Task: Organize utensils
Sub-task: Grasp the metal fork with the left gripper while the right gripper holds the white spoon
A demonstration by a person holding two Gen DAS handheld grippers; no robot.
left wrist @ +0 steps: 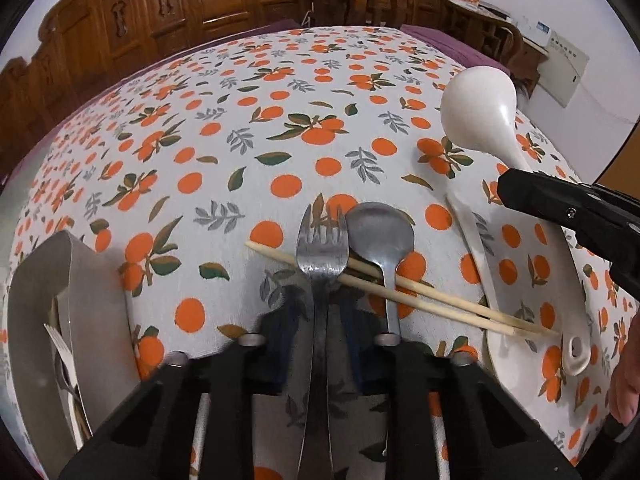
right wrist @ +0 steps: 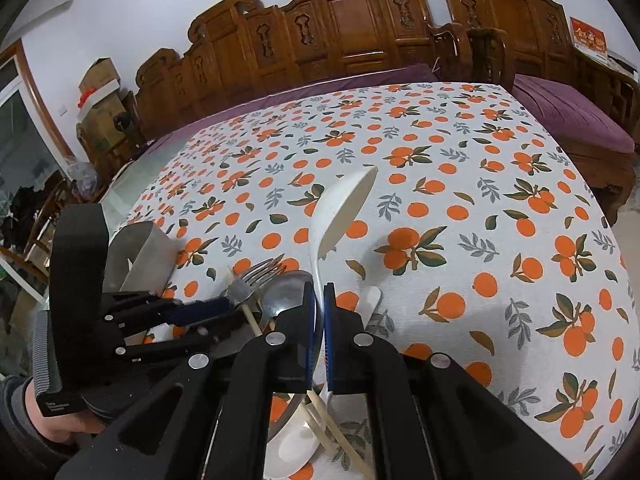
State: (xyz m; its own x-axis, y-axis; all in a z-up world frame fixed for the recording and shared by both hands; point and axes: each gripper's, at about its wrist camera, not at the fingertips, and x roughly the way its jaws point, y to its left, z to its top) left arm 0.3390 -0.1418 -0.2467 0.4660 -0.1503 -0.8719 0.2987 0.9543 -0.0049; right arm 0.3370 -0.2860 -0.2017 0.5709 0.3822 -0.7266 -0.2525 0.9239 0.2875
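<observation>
Left gripper is clamped on metal fork handle, tines pointing away over orange-print tablecloth, long axis in line w/ fingers. Right gripper is closed on white ladle handle, bowl up & tilted away. Steel spoon & chopsticks lie crossed beside fork; grey holder sits at left.

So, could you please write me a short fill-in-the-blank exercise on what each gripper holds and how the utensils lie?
1. The left gripper is shut on the ____.
2. The right gripper holds the white ____ by its handle.
3. The chopsticks lie across the metal ____'s handle.
4. The holder stands at the far ____ of the left wrist view.

Missing words: fork; ladle; spoon; left
</observation>
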